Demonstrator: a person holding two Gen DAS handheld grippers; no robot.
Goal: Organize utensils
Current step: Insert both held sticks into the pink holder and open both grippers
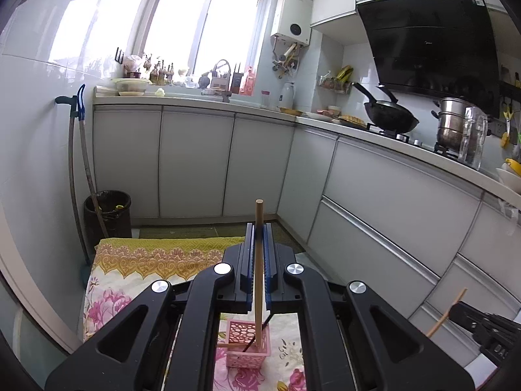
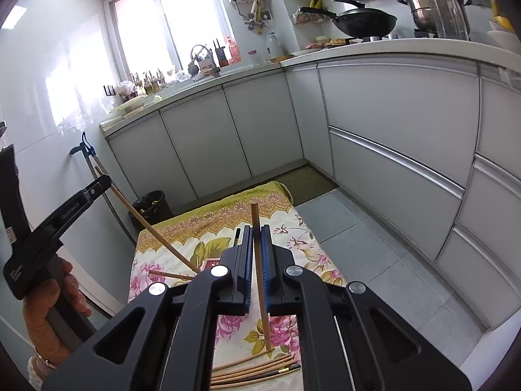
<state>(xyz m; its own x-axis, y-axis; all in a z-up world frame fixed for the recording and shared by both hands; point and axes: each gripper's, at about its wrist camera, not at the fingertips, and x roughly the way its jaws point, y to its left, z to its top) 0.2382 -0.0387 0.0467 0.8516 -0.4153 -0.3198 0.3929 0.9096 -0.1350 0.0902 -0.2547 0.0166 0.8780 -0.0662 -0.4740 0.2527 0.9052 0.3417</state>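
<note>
My left gripper (image 1: pixel 259 228) is shut on a wooden chopstick (image 1: pixel 259 280) held upright, its lower end inside a pink perforated basket (image 1: pixel 248 347) on the floral cloth (image 1: pixel 136 260). A dark chopstick and another wooden one also sit in the basket. My right gripper (image 2: pixel 256 229) is shut on a second wooden chopstick (image 2: pixel 260 277), held upright above a pile of several chopsticks (image 2: pixel 257 369) lying on the cloth (image 2: pixel 208 224). The left gripper (image 2: pixel 97 184) with its chopstick (image 2: pixel 153 228) shows at the left of the right wrist view; the right gripper's chopstick (image 1: pixel 446 314) shows at the lower right of the left wrist view.
The cloth covers a low surface in a kitchen. White cabinets (image 1: pixel 195 163) run along the back and right. A black bin (image 1: pixel 107 215) and a cane (image 1: pixel 75 169) stand at the left wall. A wok (image 1: pixel 390 117) and a steel pot (image 1: pixel 452 123) sit on the counter.
</note>
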